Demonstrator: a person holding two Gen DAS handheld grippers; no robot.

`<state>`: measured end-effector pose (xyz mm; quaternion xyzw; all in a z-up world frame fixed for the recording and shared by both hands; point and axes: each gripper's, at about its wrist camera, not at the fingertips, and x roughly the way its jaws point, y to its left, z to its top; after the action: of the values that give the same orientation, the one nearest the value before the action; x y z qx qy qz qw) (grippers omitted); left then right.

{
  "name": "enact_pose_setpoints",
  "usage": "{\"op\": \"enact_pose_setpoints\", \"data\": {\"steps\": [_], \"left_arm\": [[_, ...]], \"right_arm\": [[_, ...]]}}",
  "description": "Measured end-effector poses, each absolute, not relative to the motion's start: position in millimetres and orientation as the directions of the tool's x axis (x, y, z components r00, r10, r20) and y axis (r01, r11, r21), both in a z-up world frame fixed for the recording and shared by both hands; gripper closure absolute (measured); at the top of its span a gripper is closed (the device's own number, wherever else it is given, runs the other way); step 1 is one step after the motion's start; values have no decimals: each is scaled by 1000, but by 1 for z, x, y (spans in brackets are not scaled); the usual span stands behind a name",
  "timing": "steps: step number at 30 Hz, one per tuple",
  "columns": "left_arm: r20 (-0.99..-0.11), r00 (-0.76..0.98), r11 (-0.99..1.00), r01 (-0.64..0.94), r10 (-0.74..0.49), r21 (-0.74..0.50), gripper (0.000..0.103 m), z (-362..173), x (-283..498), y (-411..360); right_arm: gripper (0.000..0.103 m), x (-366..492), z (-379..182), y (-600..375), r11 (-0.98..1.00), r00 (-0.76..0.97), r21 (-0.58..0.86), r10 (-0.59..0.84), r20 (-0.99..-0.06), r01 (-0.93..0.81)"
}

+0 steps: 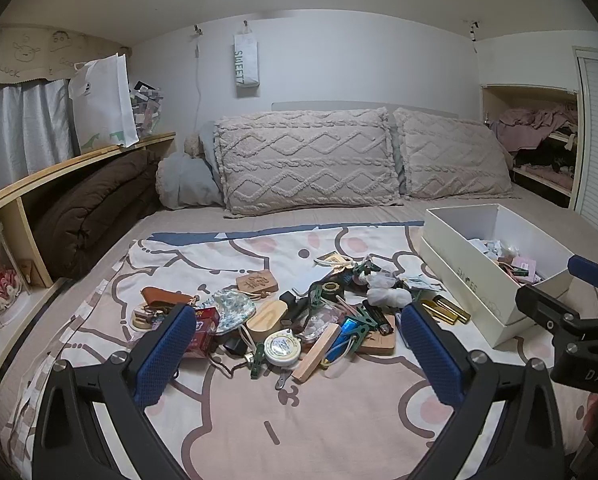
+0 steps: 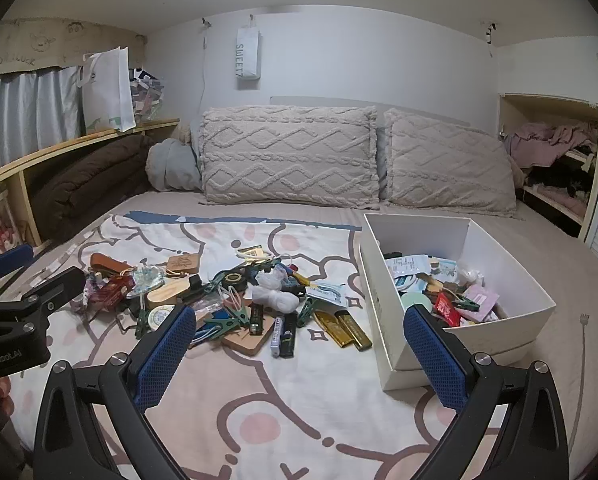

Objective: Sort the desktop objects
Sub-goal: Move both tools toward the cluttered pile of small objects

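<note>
A heap of small objects point(image 1: 299, 316) lies on a cartoon-print sheet point(image 1: 259, 420) on the bed: a round tape measure point(image 1: 283, 347), a wooden block point(image 1: 315, 354), green clips, gold lighters point(image 2: 343, 330), a brown leather case point(image 1: 161, 296). The heap also shows in the right wrist view point(image 2: 235, 300). A white shoebox point(image 2: 499, 320) holding several sorted items stands right of the heap; it also shows in the left wrist view point(image 1: 479, 280). My left gripper point(image 1: 295, 316) is open and empty, hovering just before the heap. My right gripper point(image 2: 299, 320) is open and empty, between heap and box.
Two knitted pillows point(image 1: 307, 160) lean against the headboard. A folded brown duvet point(image 1: 91, 208) lies along the left wooden shelf point(image 1: 79, 160), which carries a white bag. An open closet point(image 2: 555, 160) with clothes is at the right. The right gripper's body shows in the left wrist view point(image 1: 571, 320).
</note>
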<state>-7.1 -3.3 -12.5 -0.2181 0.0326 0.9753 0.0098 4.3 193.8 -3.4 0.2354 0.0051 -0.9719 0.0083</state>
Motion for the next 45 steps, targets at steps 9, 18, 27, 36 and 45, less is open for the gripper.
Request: {"op": "enact_pose_setpoints", "data": {"steps": [9, 18, 27, 36, 45], "left_arm": [[-427, -904, -998, -35, 6, 59, 0, -12, -7, -4], [-422, -907, -999, -1, -16, 41, 0, -11, -8, -14], [-433, -895, -993, 119, -108, 0, 0, -10, -16, -54], [-486, -866, -979, 181, -116, -89, 0, -20, -30, -95], [-519, -850, -975, 181, -89, -130, 0, -41, -47, -106]], "right_arm": [[0, 4, -4, 194, -1000, -889, -8, -12, -458, 18], [0, 1, -8, 197, -1000, -884, -10, 5, -468, 0], [0, -7, -17, 192, -1000, -869, -29, 15, -494, -2], [0, -17, -30, 187, -999, -847, 0, -28, -530, 33], [0, -27, -45, 177, -996, -836, 42, -91, -540, 82]]}}
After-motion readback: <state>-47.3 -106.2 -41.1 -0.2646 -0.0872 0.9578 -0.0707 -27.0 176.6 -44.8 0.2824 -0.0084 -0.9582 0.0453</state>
